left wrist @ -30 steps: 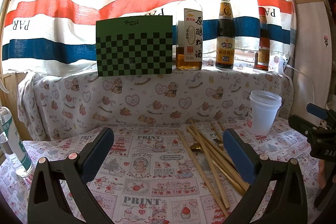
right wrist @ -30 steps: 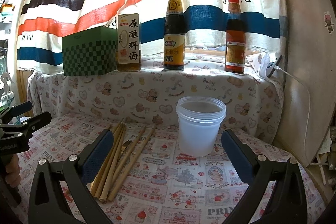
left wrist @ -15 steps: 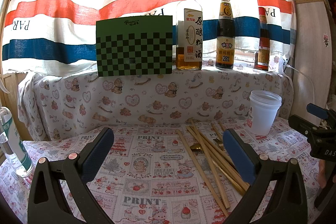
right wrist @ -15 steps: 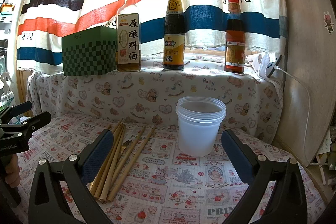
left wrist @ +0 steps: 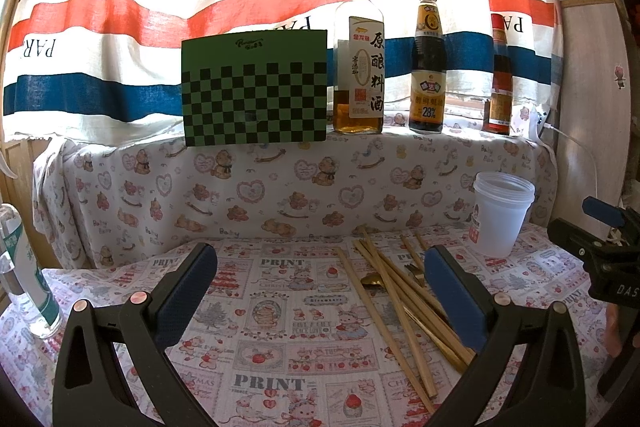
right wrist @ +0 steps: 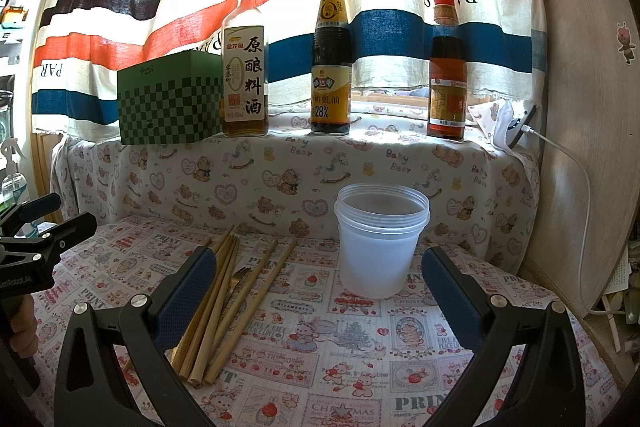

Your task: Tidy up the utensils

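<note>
Several bamboo chopsticks [left wrist: 394,297] lie in a loose bundle on the printed tablecloth, with a gold spoon [left wrist: 372,279] and a gold fork [left wrist: 414,270] among them. In the right wrist view the chopsticks [right wrist: 224,291] and fork [right wrist: 239,275] lie left of a translucent plastic cup [right wrist: 382,241], which stands upright and holds nothing. The cup [left wrist: 500,213] is at the far right in the left wrist view. My left gripper [left wrist: 320,291] is open above the cloth, left of the bundle. My right gripper [right wrist: 316,291] is open, its fingers either side of the cup but nearer the camera.
On a covered ledge behind stand a green checkered box [left wrist: 254,89] and three sauce bottles [right wrist: 245,67] [right wrist: 331,67] [right wrist: 447,75] before a striped curtain. A water bottle [left wrist: 22,267] stands at the left edge. A white cable [right wrist: 576,163] hangs by the wooden panel at right.
</note>
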